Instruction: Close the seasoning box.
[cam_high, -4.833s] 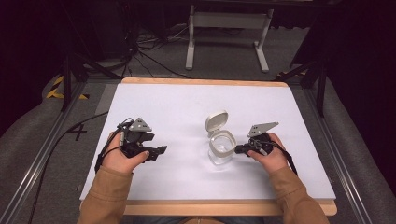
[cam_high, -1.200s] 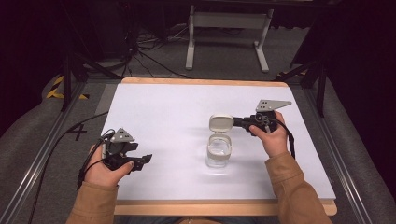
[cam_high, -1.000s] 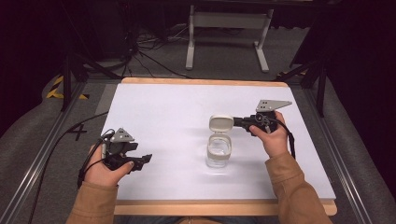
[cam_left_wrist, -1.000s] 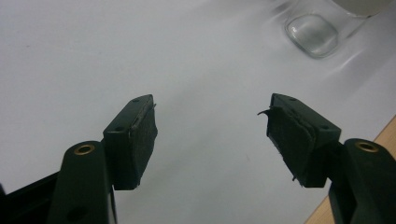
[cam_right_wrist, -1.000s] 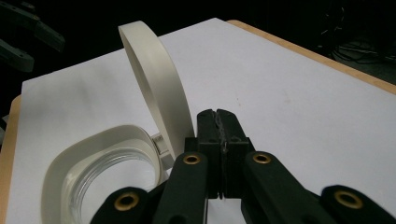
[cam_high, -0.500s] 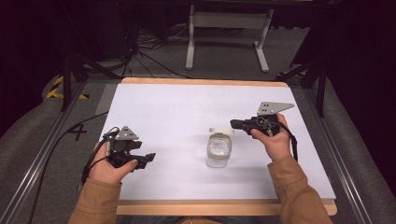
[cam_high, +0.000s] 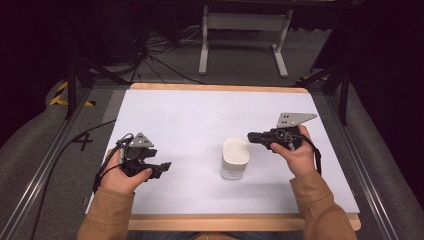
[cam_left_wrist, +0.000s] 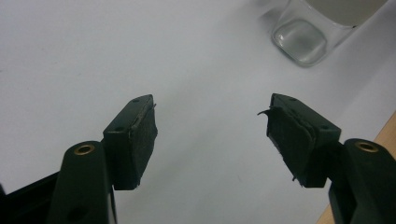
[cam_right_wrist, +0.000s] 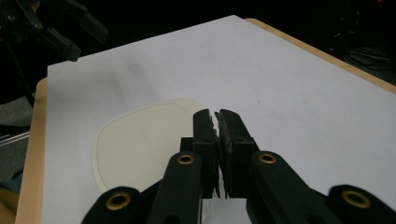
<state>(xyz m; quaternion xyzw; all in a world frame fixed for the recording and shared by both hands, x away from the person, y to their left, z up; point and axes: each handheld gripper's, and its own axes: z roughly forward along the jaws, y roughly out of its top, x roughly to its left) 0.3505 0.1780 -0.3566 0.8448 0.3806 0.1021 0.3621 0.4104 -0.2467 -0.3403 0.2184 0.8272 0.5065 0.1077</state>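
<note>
A clear jar (cam_high: 234, 161) with a cream lid (cam_high: 236, 151) stood mid-tabletop (cam_high: 200, 120). Left tongs (cam_left_wrist: 210, 135) gaped apart at near left; right tongs (cam_right_wrist: 217, 140) were pressed together, empty, just right of the lid. No writing was readable.

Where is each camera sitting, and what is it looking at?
High view: above the person's side, looking forward and down on the table; both hands, sleeves and grippers show.
Left gripper view: rides the left gripper, looking along its parted jaws towards the jar's glass base.
Right gripper view: rides the right gripper, jaws together, looking down on the cream lid.
Shared: all show the white table and the lidded jar.
</note>
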